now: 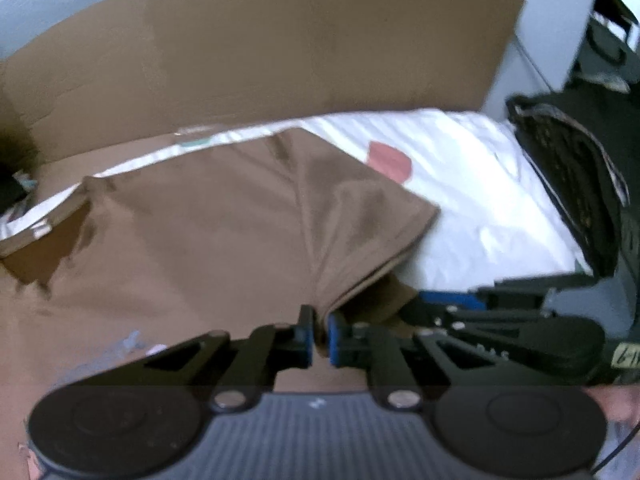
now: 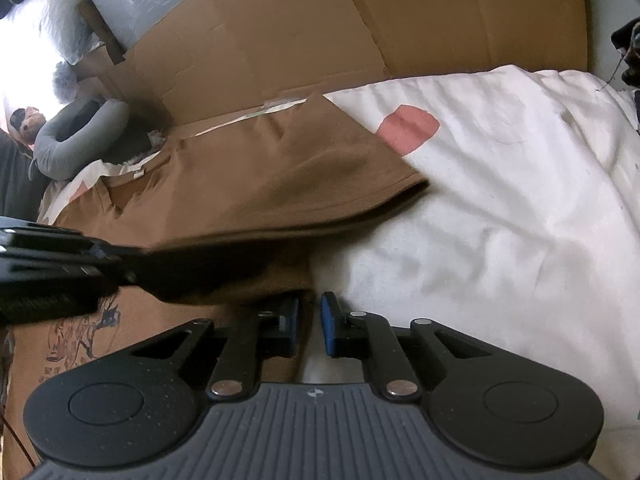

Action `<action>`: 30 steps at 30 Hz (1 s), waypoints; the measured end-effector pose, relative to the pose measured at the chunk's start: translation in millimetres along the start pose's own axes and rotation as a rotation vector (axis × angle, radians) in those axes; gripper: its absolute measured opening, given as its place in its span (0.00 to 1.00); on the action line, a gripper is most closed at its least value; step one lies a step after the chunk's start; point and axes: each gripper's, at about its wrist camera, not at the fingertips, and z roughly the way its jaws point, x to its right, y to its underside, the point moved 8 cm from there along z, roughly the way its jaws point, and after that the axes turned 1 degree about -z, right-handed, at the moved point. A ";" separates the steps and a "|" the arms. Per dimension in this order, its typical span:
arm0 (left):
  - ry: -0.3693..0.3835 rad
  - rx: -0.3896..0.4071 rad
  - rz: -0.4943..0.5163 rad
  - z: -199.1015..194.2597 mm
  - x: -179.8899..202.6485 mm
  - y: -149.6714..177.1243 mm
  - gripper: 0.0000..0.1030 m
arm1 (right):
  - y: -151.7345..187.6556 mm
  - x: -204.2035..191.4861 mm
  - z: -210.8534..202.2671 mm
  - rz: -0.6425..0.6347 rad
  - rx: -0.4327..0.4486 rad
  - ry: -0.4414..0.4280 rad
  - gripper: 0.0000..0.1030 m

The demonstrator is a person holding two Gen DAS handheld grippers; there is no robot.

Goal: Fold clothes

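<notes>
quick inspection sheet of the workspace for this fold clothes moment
surface: white bedding with a pink patch, rumpled.
job's things: brown t-shirt spread on the bedding, print showing near its lower edge, one edge lifted into a fold.
clutter: grey neck pillow at the far left; dark patterned item at the right.
grippers: left claw shut on a pinch of the brown t-shirt; right claw nearly closed at the shirt's edge, grip unclear.
cables: thin red cord at the right wrist view's left edge.
surroundings: flattened cardboard propped behind the bedding.
</notes>
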 end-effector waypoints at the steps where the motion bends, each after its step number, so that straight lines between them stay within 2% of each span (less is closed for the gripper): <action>1: 0.000 0.002 -0.027 -2.0 -4.4 -0.4 0.07 | 0.0 0.1 0.1 0.002 0.001 0.000 0.15; 9: 0.032 -0.011 -0.210 -7.6 -21.0 7.2 0.07 | 0.4 1.7 0.3 0.030 0.003 -0.009 0.15; 20: 0.076 -0.068 -0.461 10.7 -30.8 41.2 0.07 | -1.0 5.6 2.0 0.076 -0.002 -0.025 0.13; 25: 0.072 -0.088 -0.467 21.8 -31.1 48.8 0.08 | -1.0 6.3 2.1 0.060 -0.009 -0.035 0.13; 30: 0.059 -0.107 -0.458 16.6 -33.4 51.4 0.12 | -3.4 7.7 1.9 0.076 -0.034 -0.043 0.13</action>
